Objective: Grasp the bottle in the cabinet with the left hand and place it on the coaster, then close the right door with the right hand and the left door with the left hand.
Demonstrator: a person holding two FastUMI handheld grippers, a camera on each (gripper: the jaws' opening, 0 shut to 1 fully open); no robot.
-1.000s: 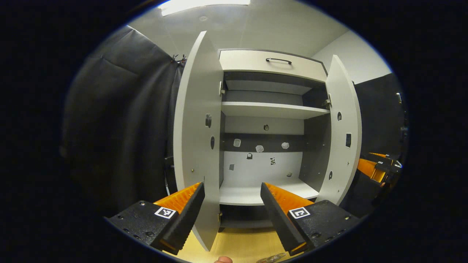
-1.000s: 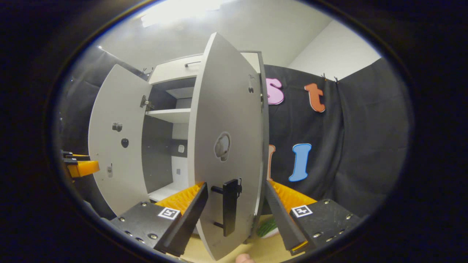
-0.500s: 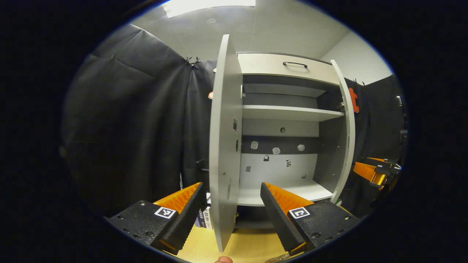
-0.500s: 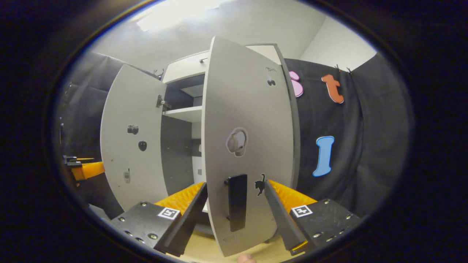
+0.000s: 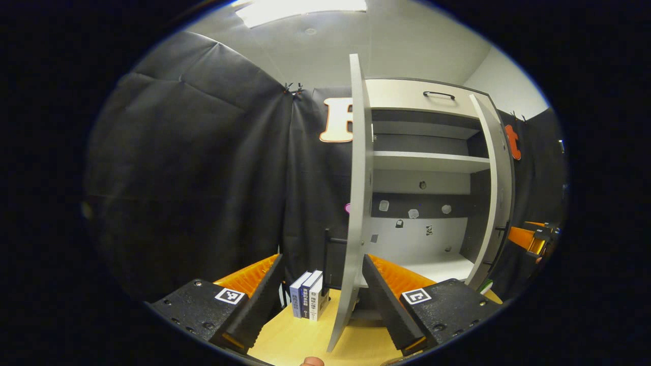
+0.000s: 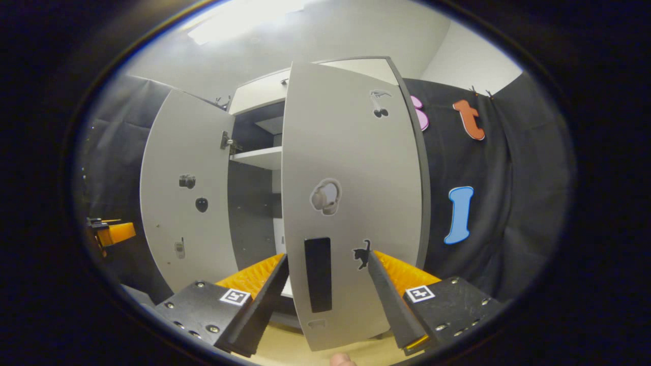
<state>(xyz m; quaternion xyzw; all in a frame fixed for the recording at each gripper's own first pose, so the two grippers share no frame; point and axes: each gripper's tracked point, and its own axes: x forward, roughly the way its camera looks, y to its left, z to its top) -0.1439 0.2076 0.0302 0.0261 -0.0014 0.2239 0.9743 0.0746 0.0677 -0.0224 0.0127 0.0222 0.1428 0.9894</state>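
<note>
Both doors look like stiff flat panels that swing easy on hinges – push on the face near the free edge, no pinching needed. Right gripper (image 6: 325, 284) is spread open, right door (image 6: 351, 203) and its handle (image 6: 318, 274) between its fingers. Left gripper (image 5: 320, 284) open too, straddling the edge-on left door (image 5: 356, 213) – cabinet (image 5: 432, 162) shelves bare
</note>
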